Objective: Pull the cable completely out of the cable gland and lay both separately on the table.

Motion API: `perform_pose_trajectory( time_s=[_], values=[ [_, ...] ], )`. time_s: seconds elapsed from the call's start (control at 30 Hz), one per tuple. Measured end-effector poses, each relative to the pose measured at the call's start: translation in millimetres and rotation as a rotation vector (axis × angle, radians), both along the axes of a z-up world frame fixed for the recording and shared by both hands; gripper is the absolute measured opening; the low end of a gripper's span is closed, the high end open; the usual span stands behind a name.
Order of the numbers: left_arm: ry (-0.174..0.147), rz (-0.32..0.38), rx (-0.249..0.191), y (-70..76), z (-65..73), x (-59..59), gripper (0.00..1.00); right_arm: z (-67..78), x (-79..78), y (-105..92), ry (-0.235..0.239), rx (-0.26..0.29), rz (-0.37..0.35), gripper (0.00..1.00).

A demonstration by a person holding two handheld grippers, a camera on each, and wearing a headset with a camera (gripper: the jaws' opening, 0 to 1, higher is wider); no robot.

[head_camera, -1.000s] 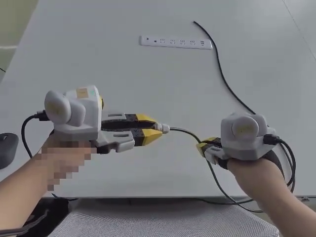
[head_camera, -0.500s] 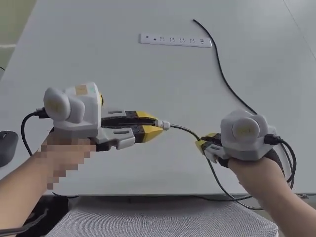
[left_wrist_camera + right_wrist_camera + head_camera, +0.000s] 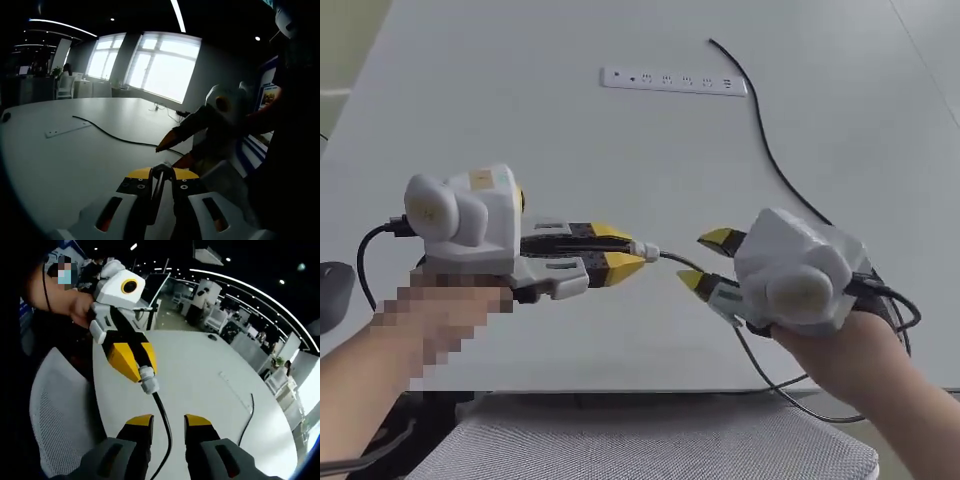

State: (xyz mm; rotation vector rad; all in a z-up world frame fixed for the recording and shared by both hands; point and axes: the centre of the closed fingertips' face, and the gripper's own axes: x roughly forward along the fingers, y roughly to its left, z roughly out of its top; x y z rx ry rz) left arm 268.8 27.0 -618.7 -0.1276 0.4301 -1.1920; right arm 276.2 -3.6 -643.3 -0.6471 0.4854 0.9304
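Observation:
In the head view my left gripper (image 3: 636,254) is shut on a small white cable gland (image 3: 644,250), held above the table's front part. A thin black cable (image 3: 671,259) leaves the gland and passes between the yellow fingertips (image 3: 718,239) of my right gripper (image 3: 696,259), which stands open around it without pinching. The right gripper view has the gland (image 3: 148,379) at the tip of the left gripper (image 3: 126,351), with the cable (image 3: 163,419) running down between my own open jaws. From the left gripper view, the gland (image 3: 161,171) sits between shut jaws, the right gripper (image 3: 216,124) close ahead.
A white power strip (image 3: 675,83) lies far back on the grey table (image 3: 520,120), its black lead (image 3: 772,152) curving toward the right edge. A dark mouse (image 3: 334,296) rests at the left edge. A grey mesh chair seat (image 3: 640,445) is below the table's front edge.
My right gripper has opened and let go of the cable, rolling and moving slightly left toward the gland. The left gripper keeps its hold and has hardly moved.

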Motion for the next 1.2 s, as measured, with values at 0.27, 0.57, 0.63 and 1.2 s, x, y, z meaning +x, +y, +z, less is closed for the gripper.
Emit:
perform_pose_trajectory(
  time_s=[0.27,0.57,0.63,1.2],
  values=[
    [0.002,0.001,-0.002,0.0,0.9,-1.2,0.15,3.7,-1.3,16.0,-0.045,-0.025,0.055,0.12],
    [0.007,0.001,-0.001,-1.0,-0.5,-1.0,0.15,3.5,-5.2,22.2,-0.064,-0.048,0.116,0.03],
    [0.008,0.000,0.000,-1.4,-0.9,-1.1,0.15,2.1,-5.4,22.1,-0.078,-0.058,0.127,0.01],
    [0.014,0.002,0.002,-1.0,-2.0,0.1,0.15,0.3,-4.4,24.1,-0.071,-0.048,0.135,0.00]
  ],
)
